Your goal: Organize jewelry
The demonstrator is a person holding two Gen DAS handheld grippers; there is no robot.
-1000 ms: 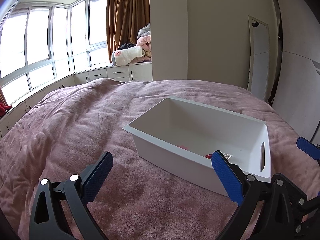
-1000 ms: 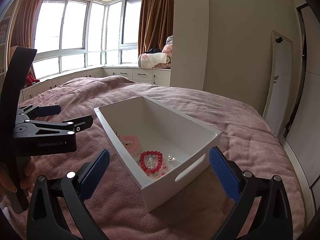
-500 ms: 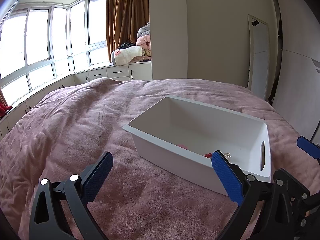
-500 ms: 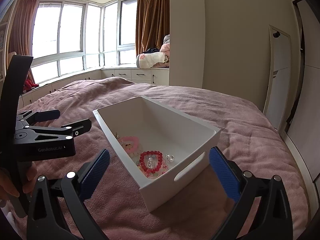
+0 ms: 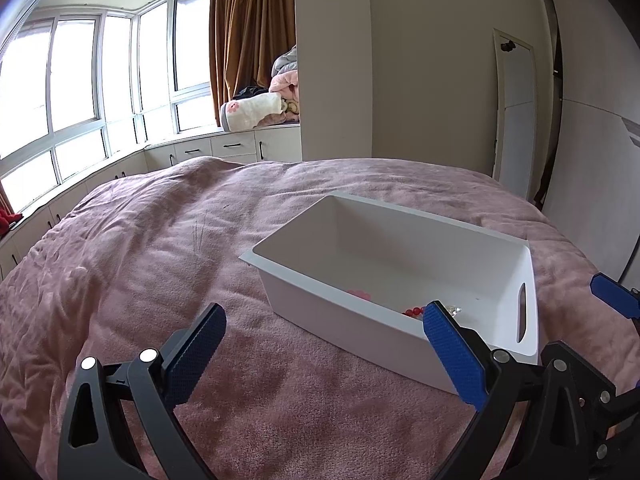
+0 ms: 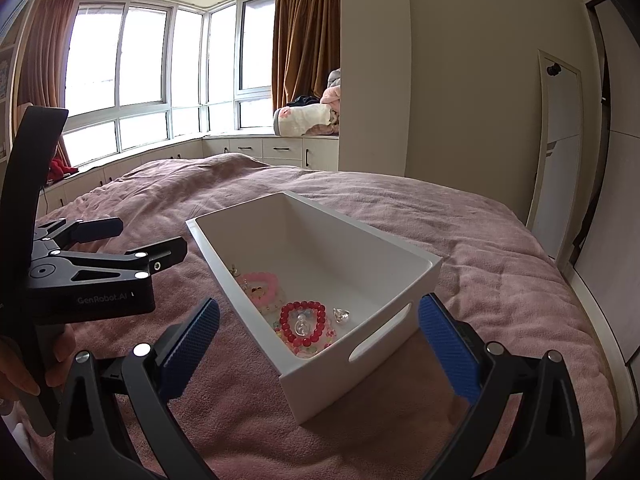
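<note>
Both your grippers hang with jaws spread wide and nothing between them. The white bin (image 6: 316,280) sits on the pink blanket (image 5: 140,260), ahead of the right gripper (image 6: 318,330), whose jaws frame its near corner; the red bracelet (image 6: 303,322) and pink bracelet (image 6: 260,286) lie inside. The left gripper (image 5: 324,338) hovers just beside the bin's long wall. It looks nearly done: check the blanket for strays, and keep your jaws off the rim.

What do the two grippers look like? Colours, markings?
Both match: black skeletal plastic frames with triangular cutouts and silver rivets, fingers tipped with blue textured pads. Left gripper carries white "GenRobot.AI" lettering on its body, seen from the right wrist. Right gripper shows no lettering. No cables visible.
</note>
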